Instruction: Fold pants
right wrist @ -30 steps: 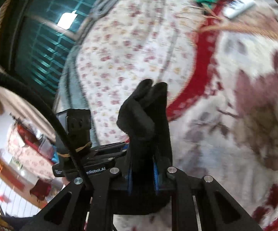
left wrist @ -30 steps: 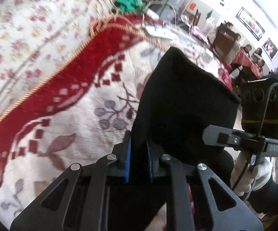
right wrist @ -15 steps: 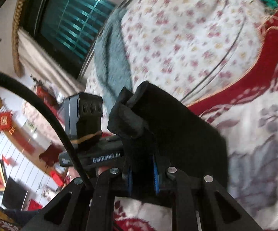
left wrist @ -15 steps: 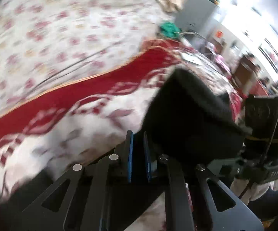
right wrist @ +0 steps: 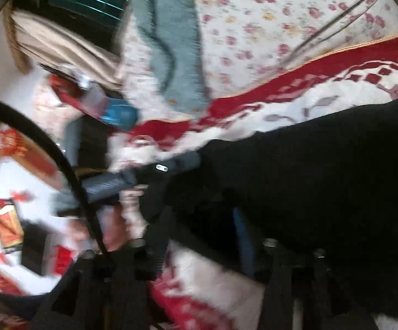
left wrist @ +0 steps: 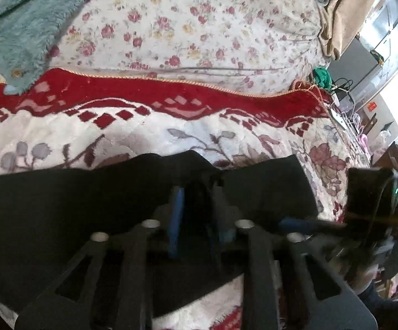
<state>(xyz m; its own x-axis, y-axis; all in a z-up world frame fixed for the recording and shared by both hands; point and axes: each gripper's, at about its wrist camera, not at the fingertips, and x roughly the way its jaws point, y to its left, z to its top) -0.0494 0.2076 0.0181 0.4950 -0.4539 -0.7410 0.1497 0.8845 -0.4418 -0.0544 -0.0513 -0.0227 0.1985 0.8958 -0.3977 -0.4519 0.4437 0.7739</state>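
The black pants (left wrist: 61, 200) lie across the white and red patterned blanket (left wrist: 171, 121) on the bed. My left gripper (left wrist: 196, 195) is shut on a fold of the pants, low over the blanket. In the right wrist view the pants (right wrist: 322, 178) spread to the right. My right gripper (right wrist: 207, 220) is blurred, with black cloth bunched between its jaws. The other gripper's body shows at the right edge of the left wrist view (left wrist: 369, 209).
A teal fluffy garment (left wrist: 25, 19) lies at the top left on the floral sheet (left wrist: 199, 27). A beige cloth (left wrist: 342, 8) and a green item (left wrist: 322, 75) sit at the far right. Room furniture lies beyond the bed's edge.
Both grippers have swung down from holding the pants up in the air. The pants now lie spread on the blanket. Both views have turned toward the head of the bed.
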